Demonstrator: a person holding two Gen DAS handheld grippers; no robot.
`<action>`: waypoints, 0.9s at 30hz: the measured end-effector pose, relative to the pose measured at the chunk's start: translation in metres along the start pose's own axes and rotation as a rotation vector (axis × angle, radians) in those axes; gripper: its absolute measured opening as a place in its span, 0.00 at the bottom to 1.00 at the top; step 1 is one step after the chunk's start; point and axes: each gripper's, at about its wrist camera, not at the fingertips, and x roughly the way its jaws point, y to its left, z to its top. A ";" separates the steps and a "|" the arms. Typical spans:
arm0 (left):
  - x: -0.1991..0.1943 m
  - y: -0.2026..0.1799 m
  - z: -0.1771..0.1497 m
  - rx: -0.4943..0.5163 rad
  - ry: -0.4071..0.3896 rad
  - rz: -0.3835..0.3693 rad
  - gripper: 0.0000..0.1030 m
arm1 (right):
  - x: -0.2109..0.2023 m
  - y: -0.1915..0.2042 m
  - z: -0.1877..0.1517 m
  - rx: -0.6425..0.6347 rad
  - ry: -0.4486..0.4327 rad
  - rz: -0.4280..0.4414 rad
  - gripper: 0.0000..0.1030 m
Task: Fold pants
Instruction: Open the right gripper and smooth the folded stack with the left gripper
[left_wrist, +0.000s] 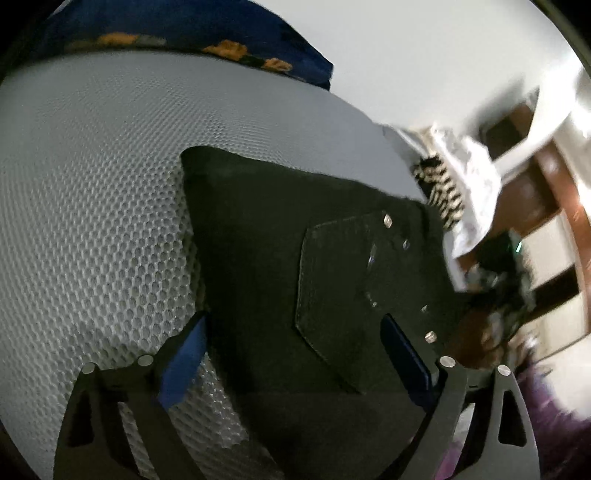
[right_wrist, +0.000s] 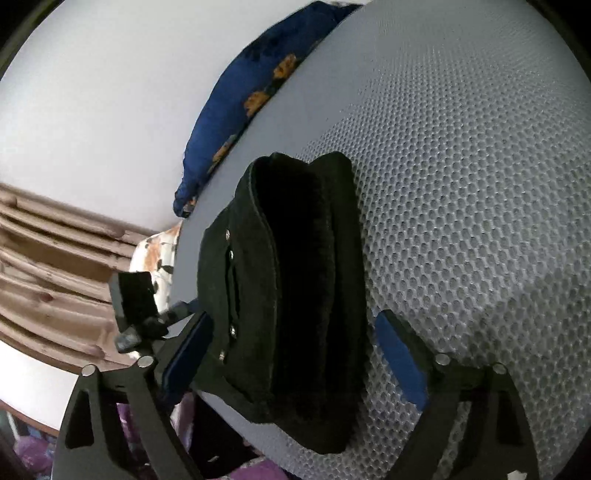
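A grey mattress (left_wrist: 92, 206) with a honeycomb mesh cover fills most of both views, and a pale wall (right_wrist: 92, 110) rises behind it. Along the far edge of the mattress, against that wall, lies a dark blue pillow (right_wrist: 236, 110) with orange flowers. The black pants (right_wrist: 288, 295) lie on the mattress as a folded bundle with several layers stacked, close to one edge of the mattress and partly over it in the right wrist view; a back pocket (left_wrist: 365, 288) with small metal rivets faces up. Beyond that edge hang brown pleated curtains (right_wrist: 55, 266), and blurred wooden furniture (left_wrist: 546, 206) shows in the left wrist view. The left gripper (left_wrist: 295, 365) stands spread wide, one blue-padded finger over the bare mesh and the other over the pants, its pads not pressing the cloth. The right gripper (right_wrist: 291, 365) is likewise spread wide, its fingers to either side of the bundle without pinching it.
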 end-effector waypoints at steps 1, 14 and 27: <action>0.002 -0.005 0.000 0.027 0.005 0.026 0.88 | 0.002 0.000 0.002 0.016 0.007 -0.001 0.85; 0.027 -0.036 0.011 0.146 0.063 0.104 0.98 | 0.018 -0.012 0.036 0.074 0.173 0.052 0.84; 0.041 -0.046 0.008 0.204 0.040 0.137 0.99 | 0.045 0.034 0.025 -0.254 0.236 -0.071 0.80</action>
